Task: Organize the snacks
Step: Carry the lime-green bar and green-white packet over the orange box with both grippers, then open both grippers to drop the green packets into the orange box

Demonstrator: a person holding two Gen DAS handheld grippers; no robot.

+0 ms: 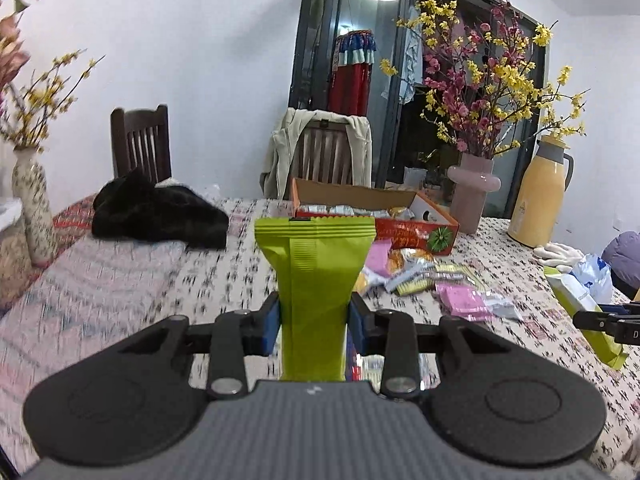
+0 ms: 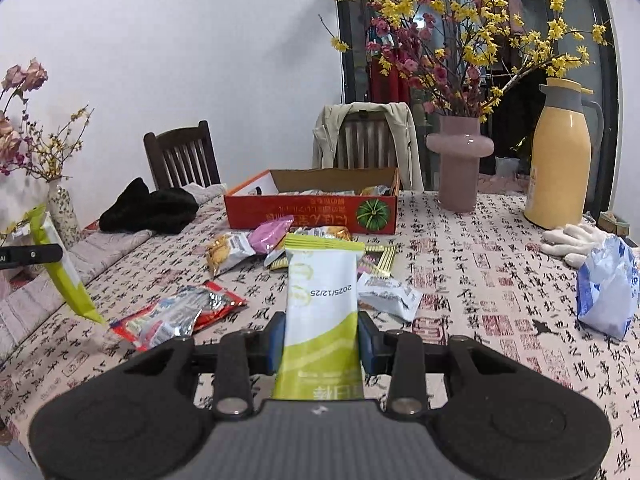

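Observation:
My left gripper (image 1: 314, 322) is shut on a green snack packet (image 1: 316, 264), held upright above the table. My right gripper (image 2: 322, 338) is shut on a white-and-green snack packet (image 2: 322, 292), also held above the table. Each gripper's packet also shows in the other view, at the right edge of the left wrist view (image 1: 584, 312) and at the left edge of the right wrist view (image 2: 64, 268). An open red cardboard box (image 2: 312, 210) with several snacks inside stands at the back of the table. Several loose snack packets (image 2: 240, 248) lie in front of it.
A pink vase (image 2: 460, 164) with flowers and a yellow thermos (image 2: 560, 160) stand at the back right. A white glove (image 2: 572, 238) and a blue-white bag (image 2: 608, 288) lie at right. Black cloth (image 2: 148, 206) lies at back left. Two chairs stand behind.

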